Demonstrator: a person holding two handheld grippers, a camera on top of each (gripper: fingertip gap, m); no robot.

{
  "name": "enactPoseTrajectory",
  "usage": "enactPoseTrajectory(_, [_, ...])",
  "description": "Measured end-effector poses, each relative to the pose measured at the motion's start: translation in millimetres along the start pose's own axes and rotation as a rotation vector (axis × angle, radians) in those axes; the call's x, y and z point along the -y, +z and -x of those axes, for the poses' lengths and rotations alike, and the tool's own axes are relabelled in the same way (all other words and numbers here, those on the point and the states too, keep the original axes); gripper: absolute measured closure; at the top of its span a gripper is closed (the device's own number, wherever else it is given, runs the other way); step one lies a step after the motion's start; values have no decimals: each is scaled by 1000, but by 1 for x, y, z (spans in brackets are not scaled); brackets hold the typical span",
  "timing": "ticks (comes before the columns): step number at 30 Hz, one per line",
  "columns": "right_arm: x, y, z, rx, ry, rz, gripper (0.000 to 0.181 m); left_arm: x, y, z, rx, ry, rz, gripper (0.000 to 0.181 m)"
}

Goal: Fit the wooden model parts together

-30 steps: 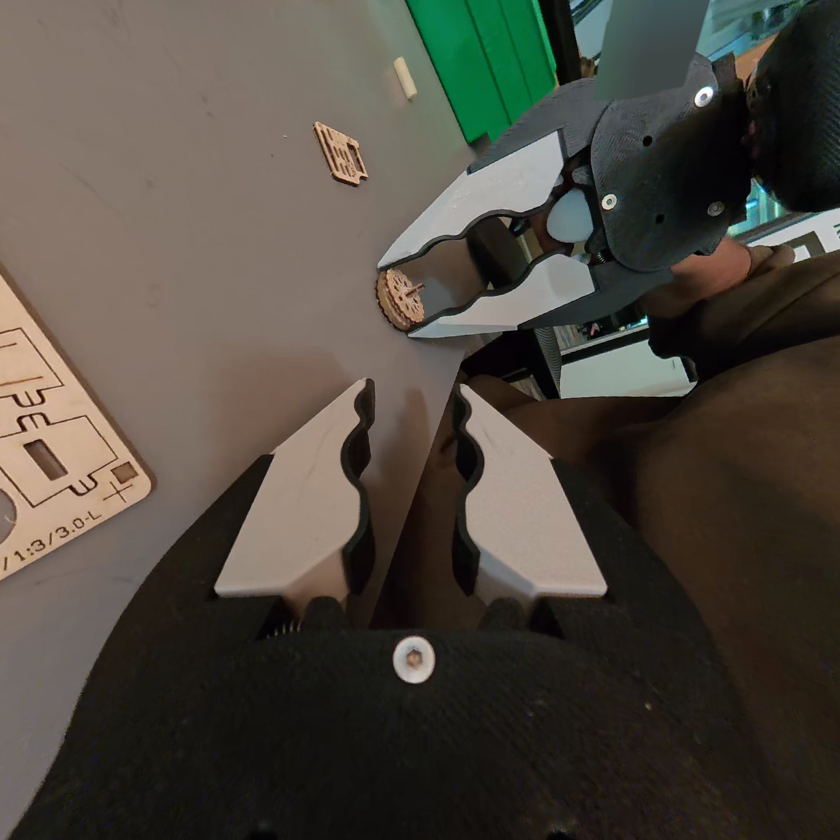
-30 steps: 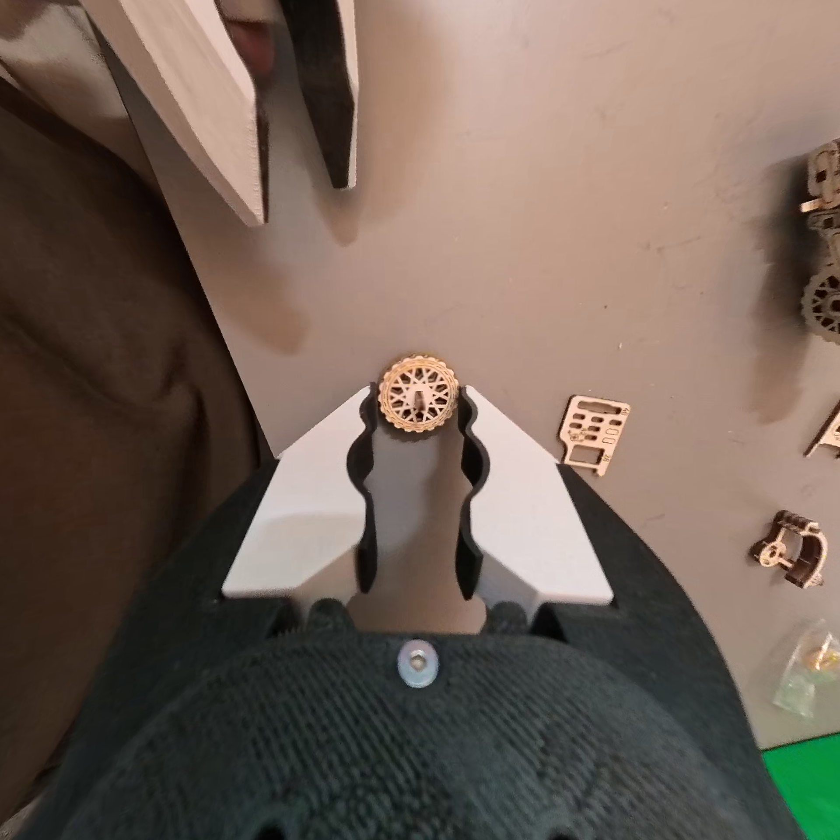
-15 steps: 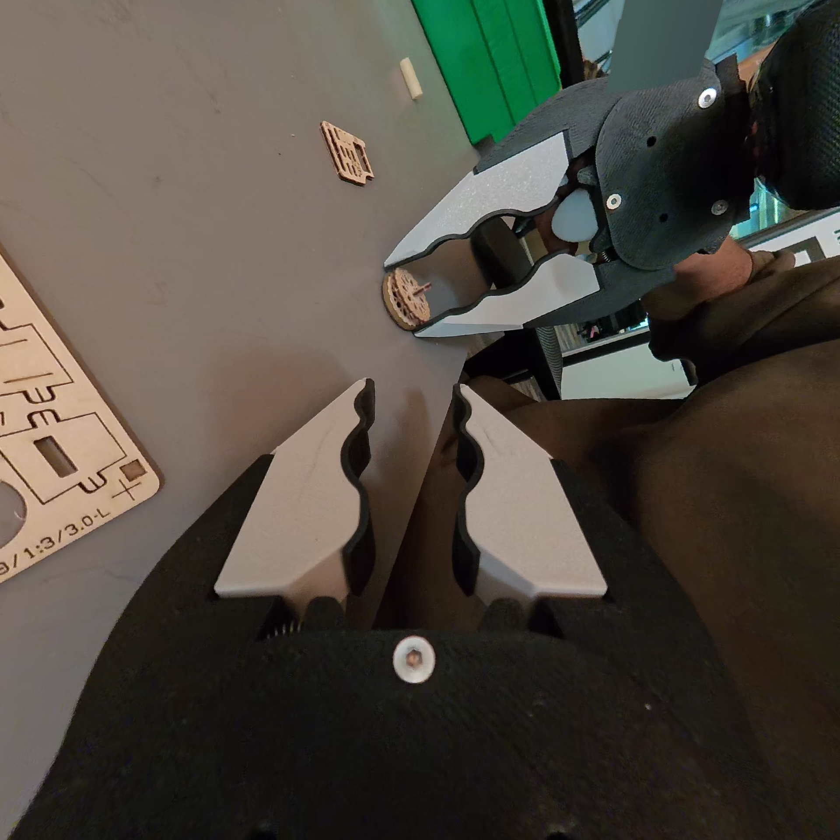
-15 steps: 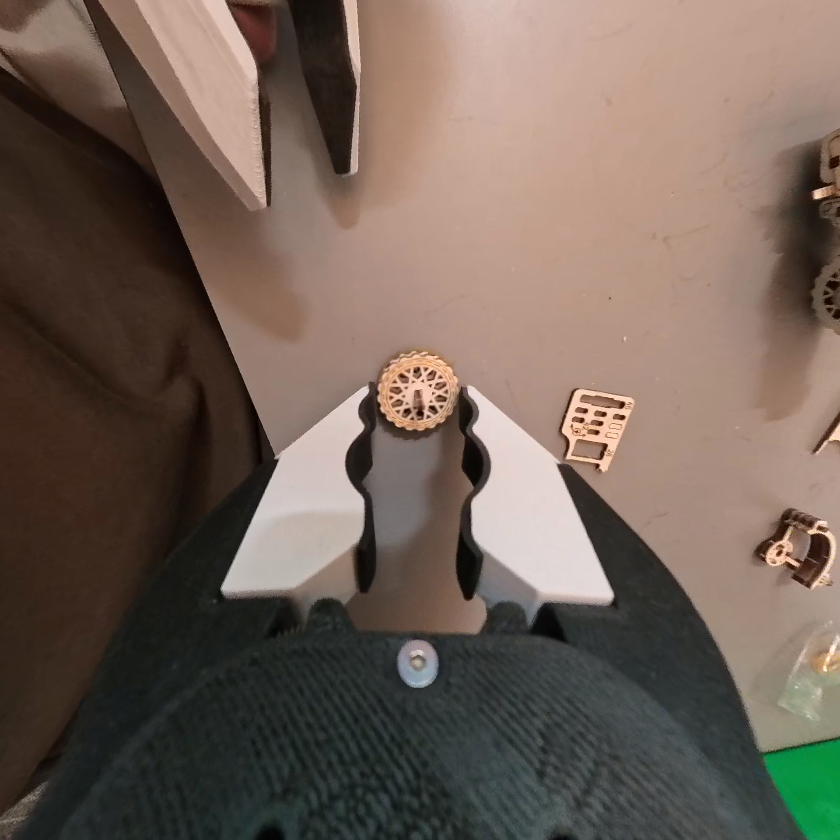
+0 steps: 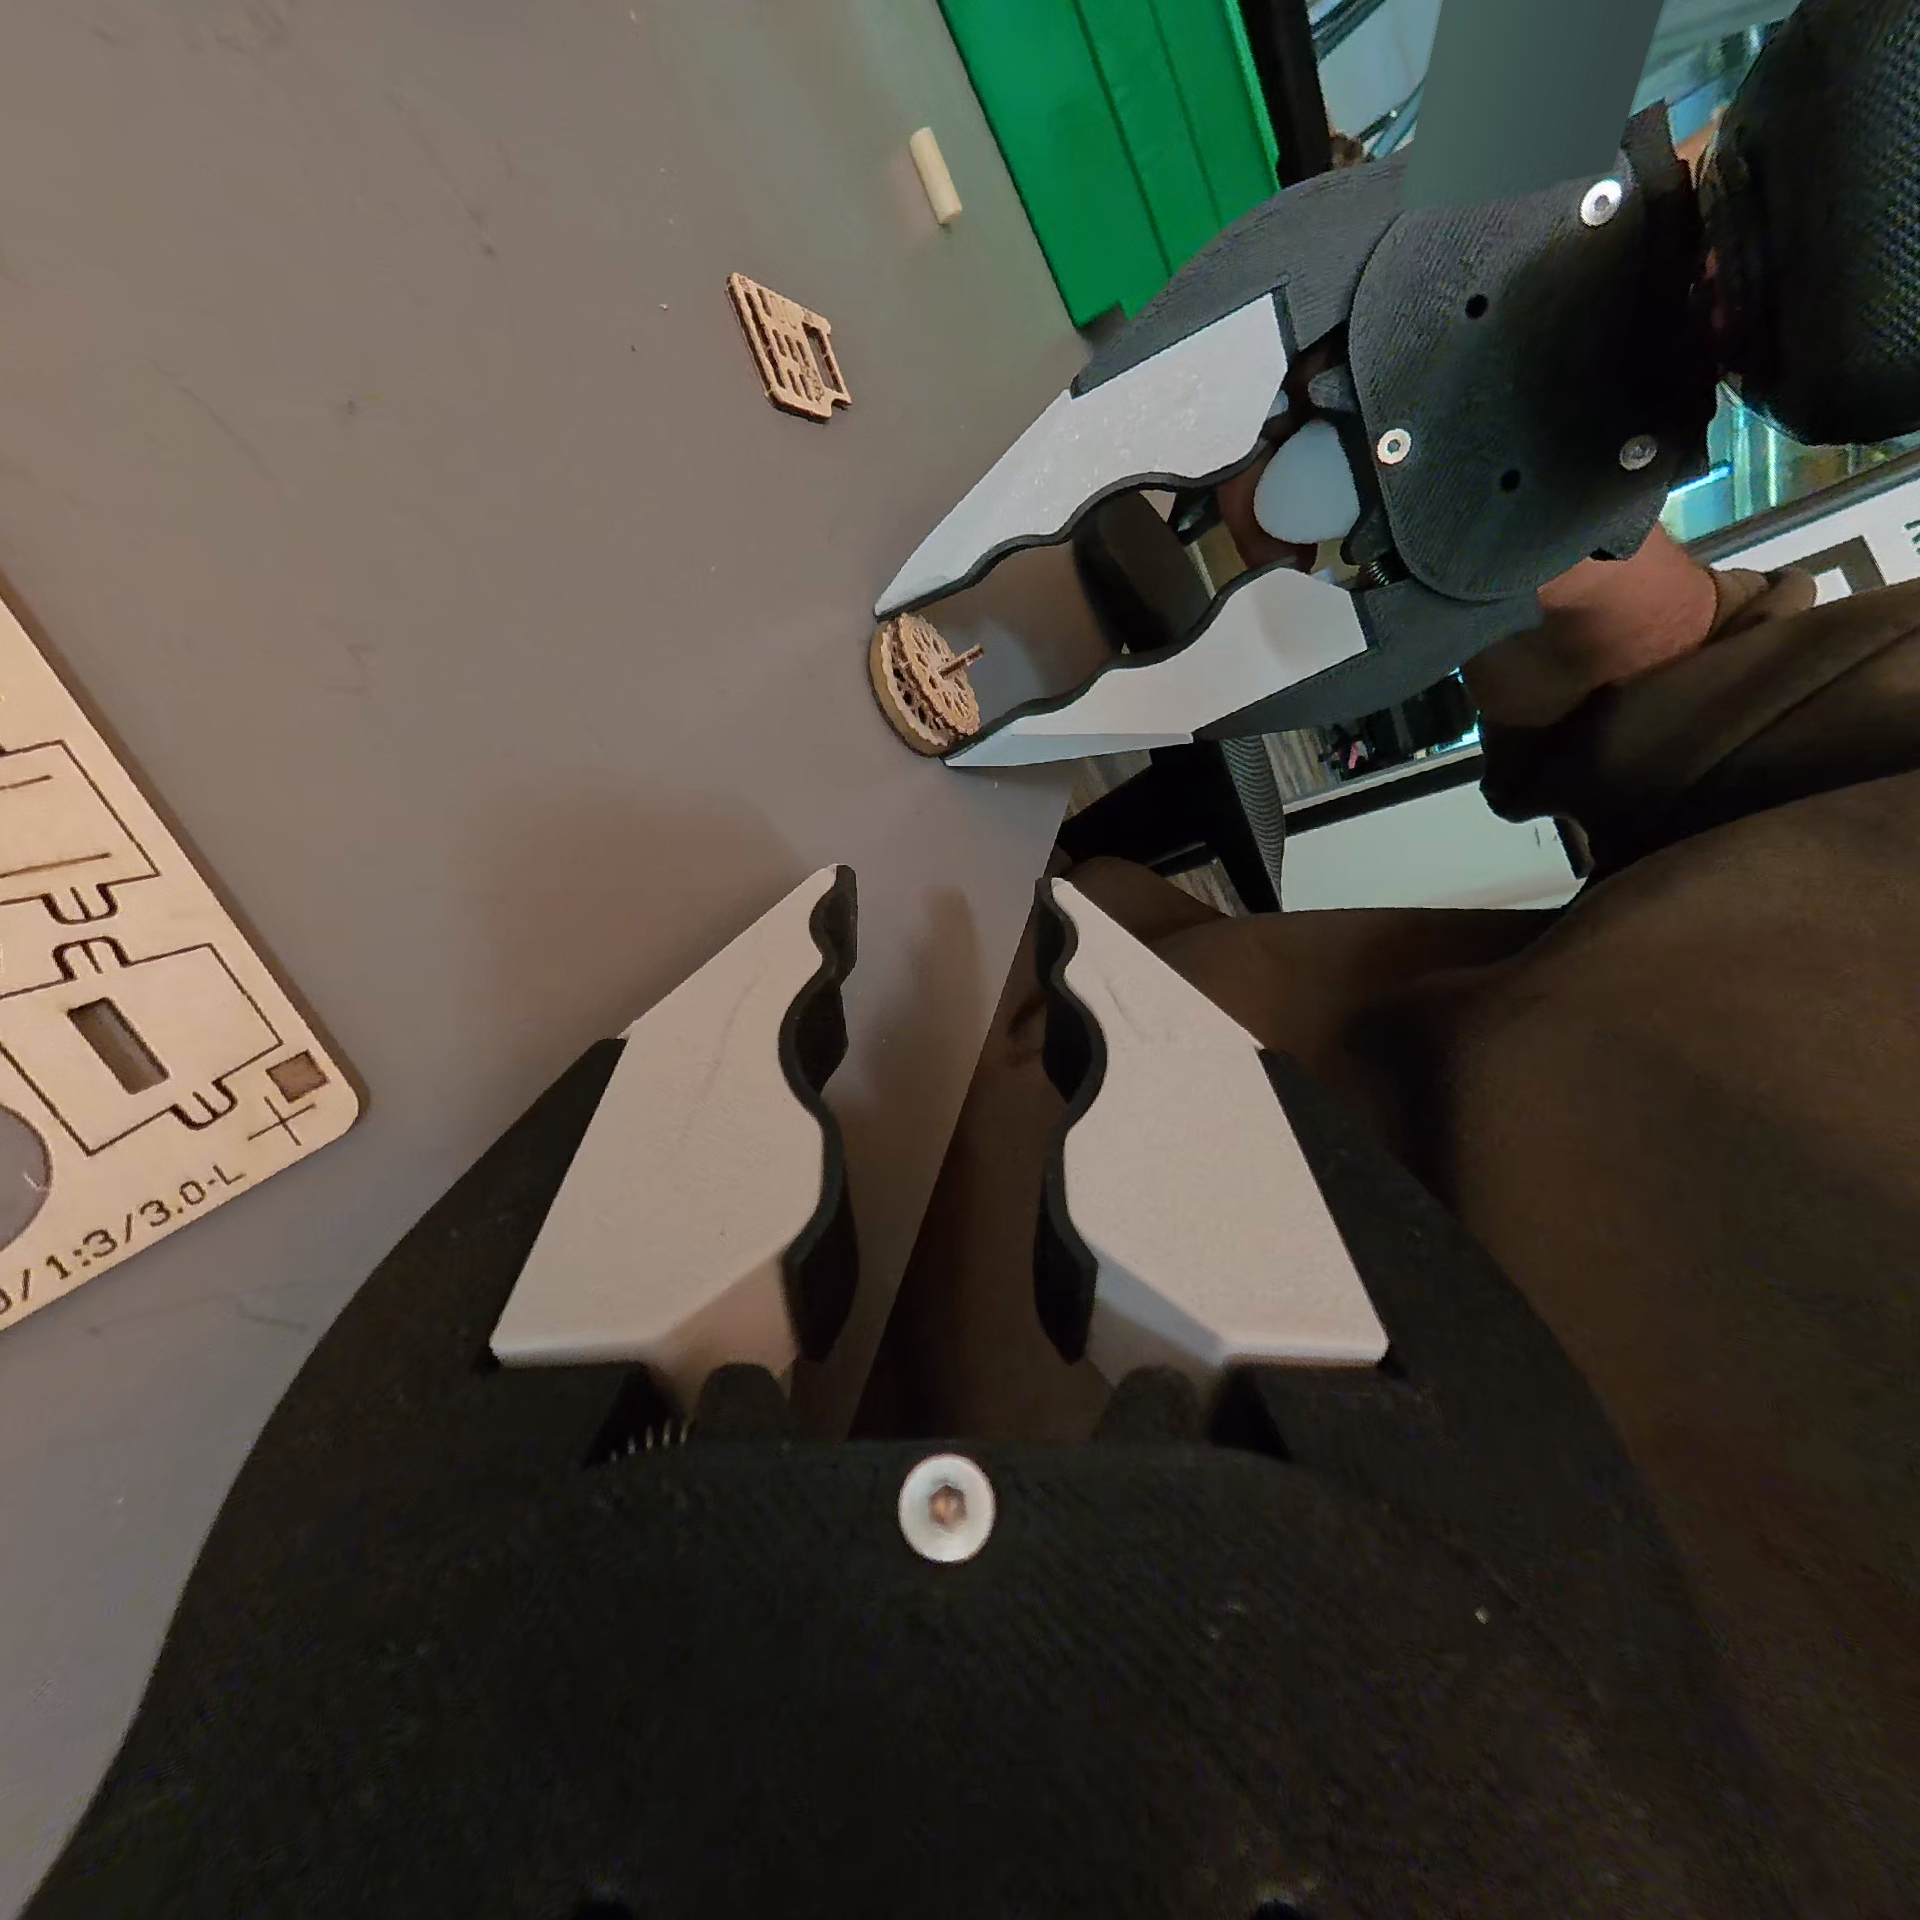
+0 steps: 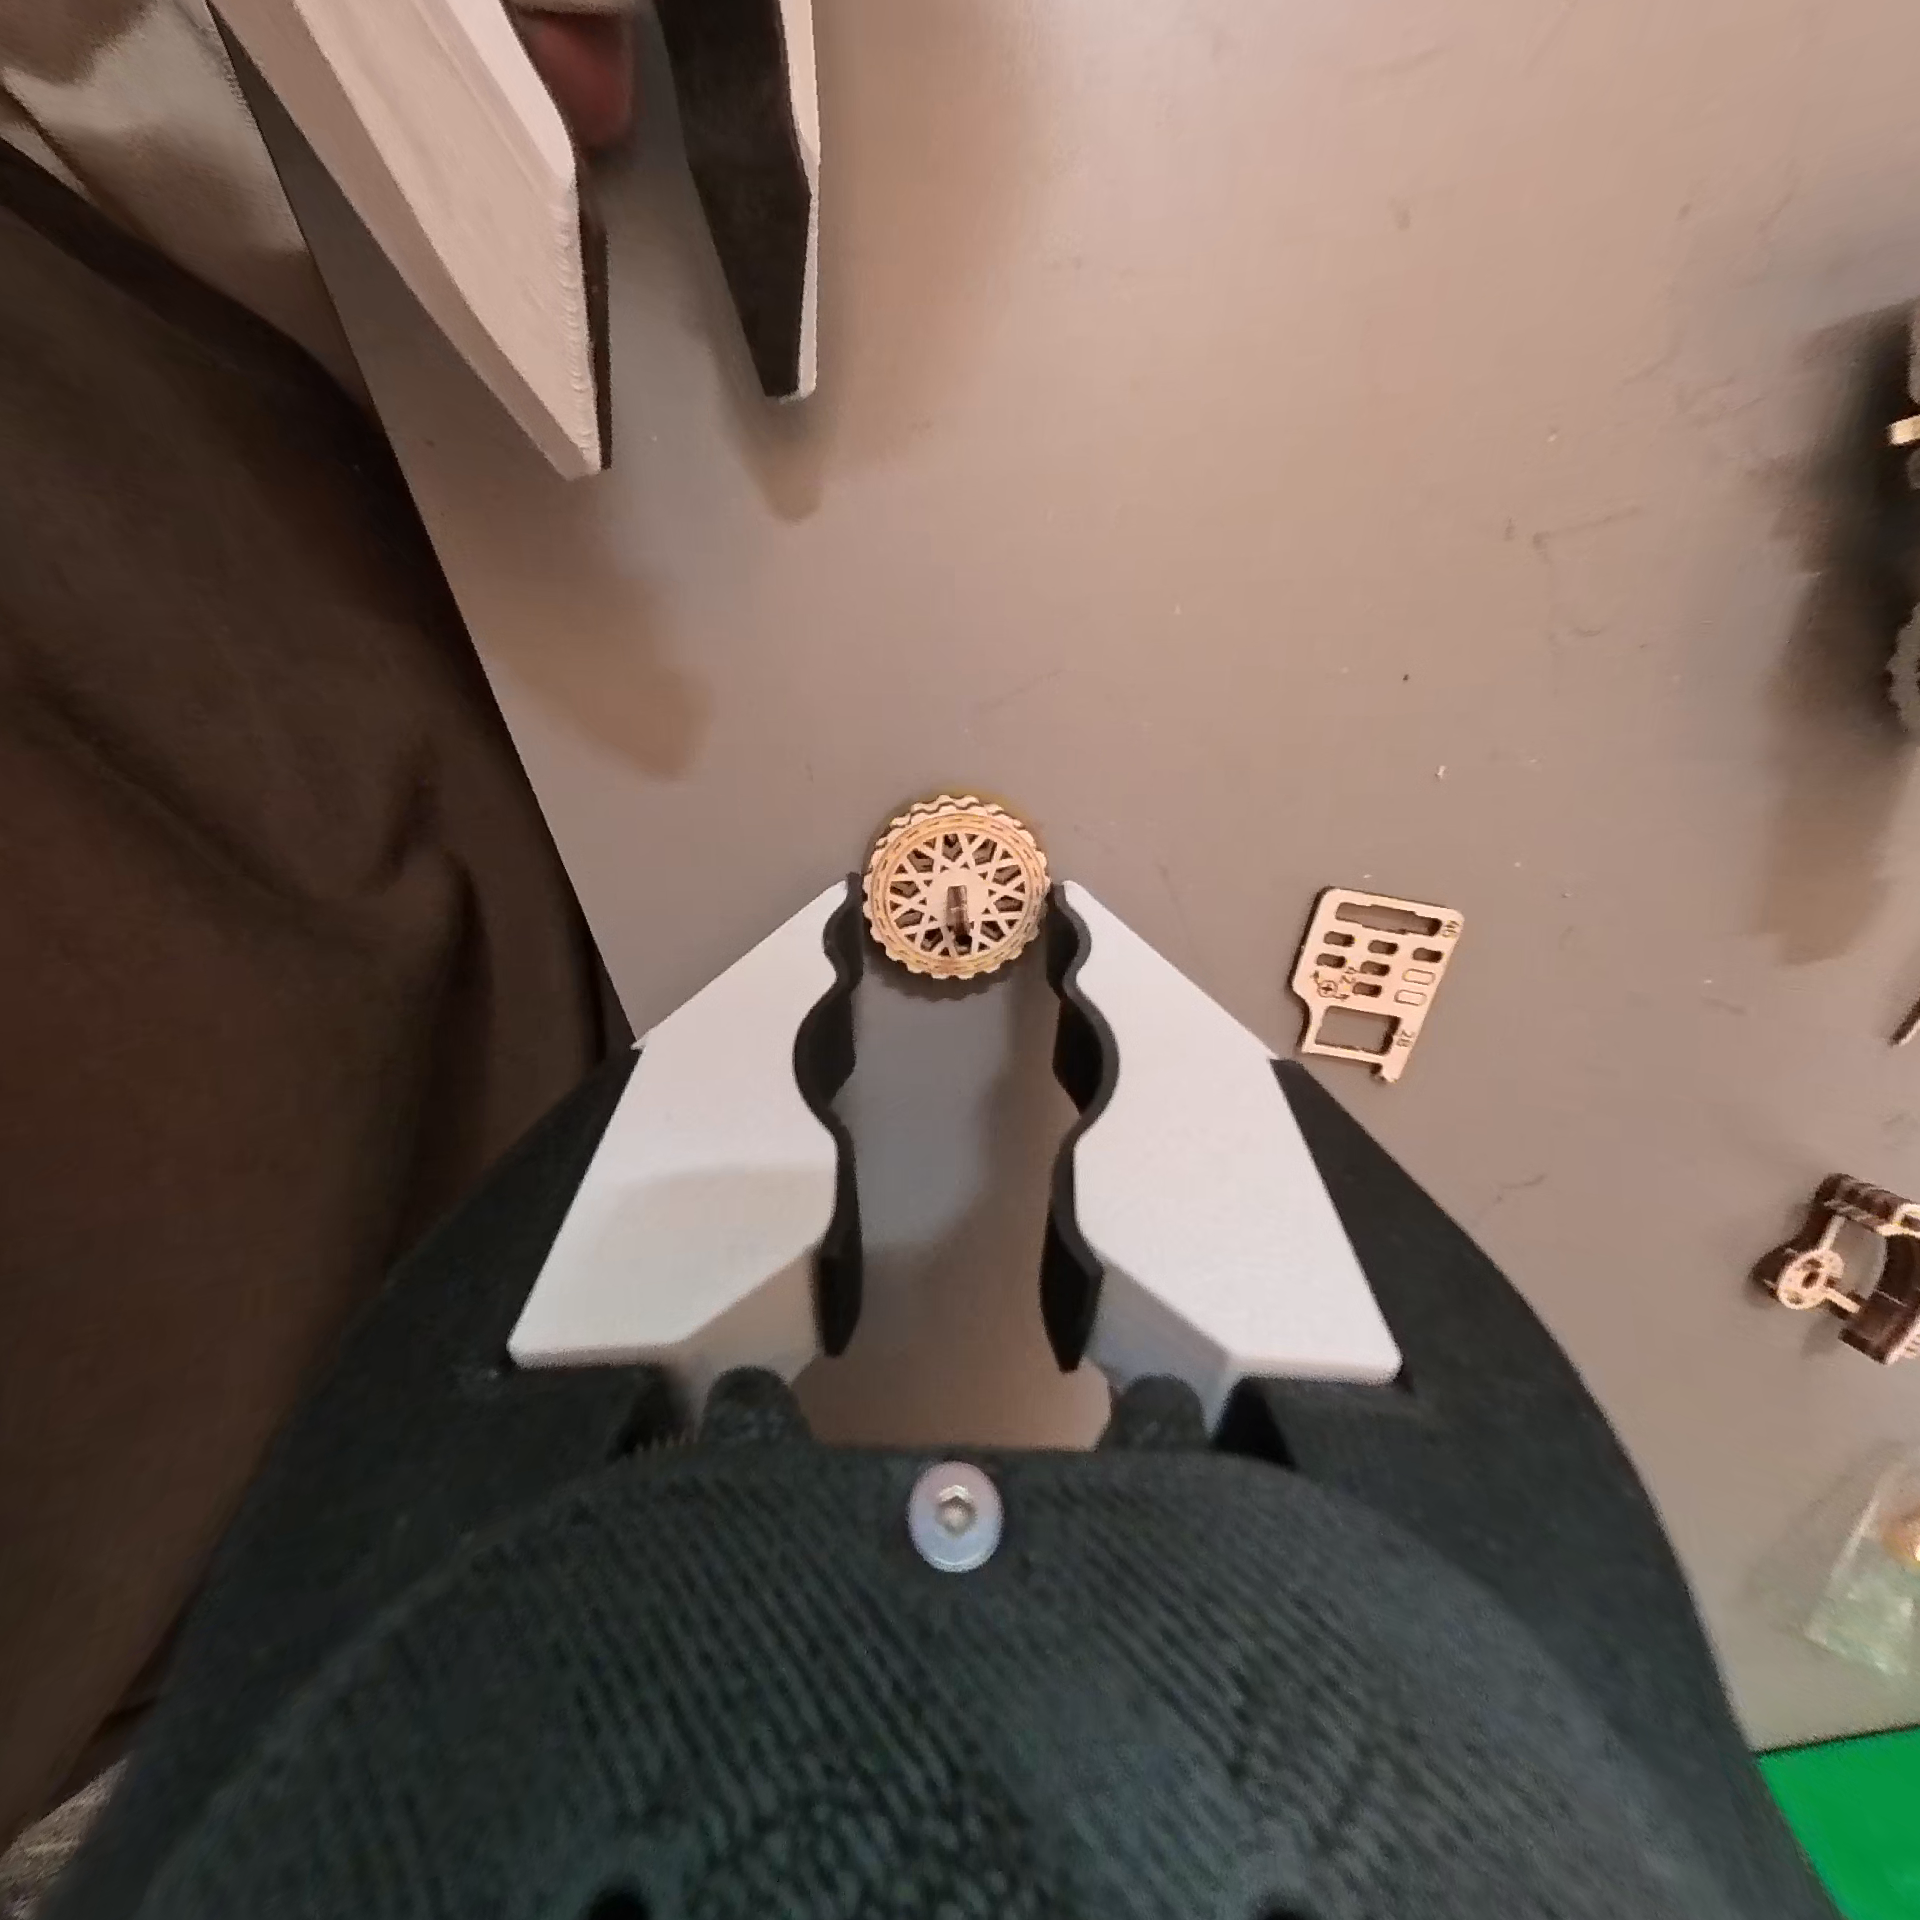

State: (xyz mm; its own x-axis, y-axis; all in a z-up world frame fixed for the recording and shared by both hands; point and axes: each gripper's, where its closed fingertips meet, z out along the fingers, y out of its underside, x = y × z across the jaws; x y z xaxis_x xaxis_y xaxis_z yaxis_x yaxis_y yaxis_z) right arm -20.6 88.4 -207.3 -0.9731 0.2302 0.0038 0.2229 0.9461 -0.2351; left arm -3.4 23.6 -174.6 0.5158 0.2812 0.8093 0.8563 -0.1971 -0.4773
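A round wooden spoked wheel (image 6: 956,904) with a short axle peg lies flat on the grey table (image 6: 1299,468), near its edge. My right gripper (image 6: 958,894) is open, its fingertips on either side of the wheel, close to its rim. The left wrist view shows the same: the wheel (image 5: 920,696) sits between the tips of the right gripper (image 5: 920,688). My left gripper (image 5: 945,894) is open and empty, hovering over the table edge a short way from the wheel. It also shows at the top of the right wrist view (image 6: 681,416).
A flat slotted wooden piece (image 6: 1371,971) lies right of the wheel. A small assembled part (image 6: 1839,1283), a plastic bag (image 6: 1881,1579) and a partly built model (image 6: 1907,644) sit farther right. A laser-cut wooden sheet (image 5: 125,1039) lies at left. The person's brown clothing (image 5: 1558,1143) is beyond the table edge.
Both views have shifted slightly. The wheel stays on the table between the right fingertips. Neither gripper's opening has changed.
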Motion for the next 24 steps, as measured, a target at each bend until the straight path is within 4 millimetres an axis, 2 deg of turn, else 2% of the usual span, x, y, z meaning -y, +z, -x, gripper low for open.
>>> enactPoseTrajectory(5, [0, -2, 0, 7, 12, -13, 148, 0, 0, 0, -1, 0, -1, 149])
enactPoseTrajectory(11, [10, -16, -5, -7, 39, -94, 148, 0, 0, -1, -2, 0, 0, 149])
enactPoseTrajectory(14, [6, -21, -9, -19, 55, -93, 148, 0, 0, 0, 1, 1, 2, 149])
enactPoseTrajectory(19, [-4, -13, -2, -1, 40, -41, 148, -2, 1, 0, -2, -1, 6, 149])
enactPoseTrajectory(24, [-2, -7, 1, -14, -4, -14, 148, -1, 1, 0, -1, 0, 6, 149])
